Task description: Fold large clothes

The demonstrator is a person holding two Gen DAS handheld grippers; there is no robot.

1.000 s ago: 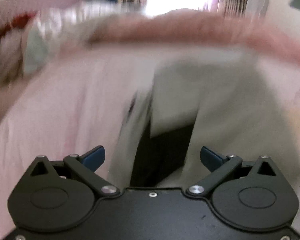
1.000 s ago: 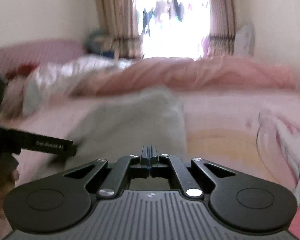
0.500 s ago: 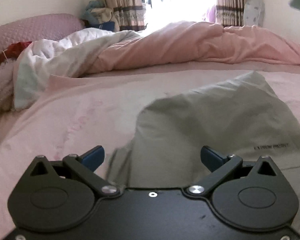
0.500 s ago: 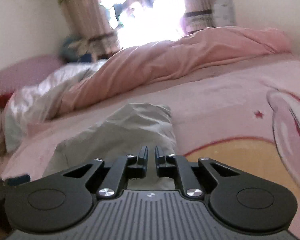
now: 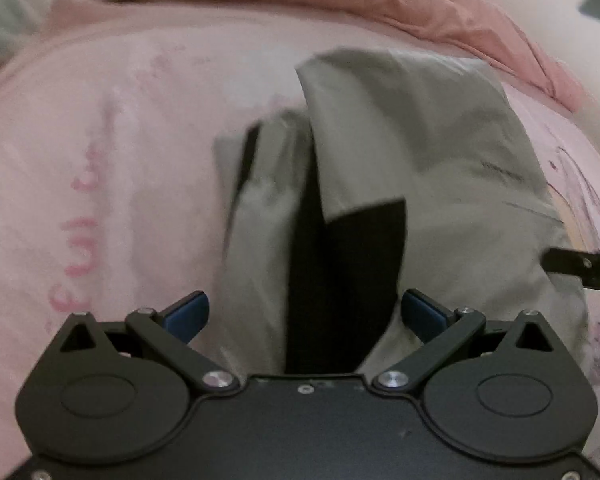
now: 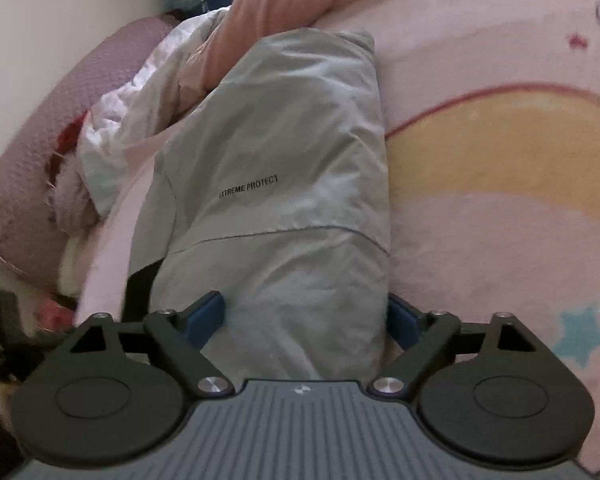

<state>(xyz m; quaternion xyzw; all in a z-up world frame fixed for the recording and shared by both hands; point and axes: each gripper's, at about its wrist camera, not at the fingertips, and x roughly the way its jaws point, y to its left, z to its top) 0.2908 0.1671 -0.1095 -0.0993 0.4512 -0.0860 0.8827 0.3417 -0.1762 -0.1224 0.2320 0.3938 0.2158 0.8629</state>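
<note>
Jacket point(image 6: 284, 184): grey, laid part-folded on the pink bed point(image 6: 500, 240), one flap turned over its black lining. Right tool point(image 6: 304, 320): jaws just opened wide, nothing pinched, cloth evidently released to lie flat. Left tool point(image 5: 304, 312): spread above the lining, nothing gripped, seemingly positioned for another fold.

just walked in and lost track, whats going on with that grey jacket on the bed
A person with a gripper in each hand is folding a grey jacket on the pink bedsheet. The right gripper has just opened its jaws, and they now stand wide around the folded bundle. The left gripper is open too, above the jacket's black lining.
</note>
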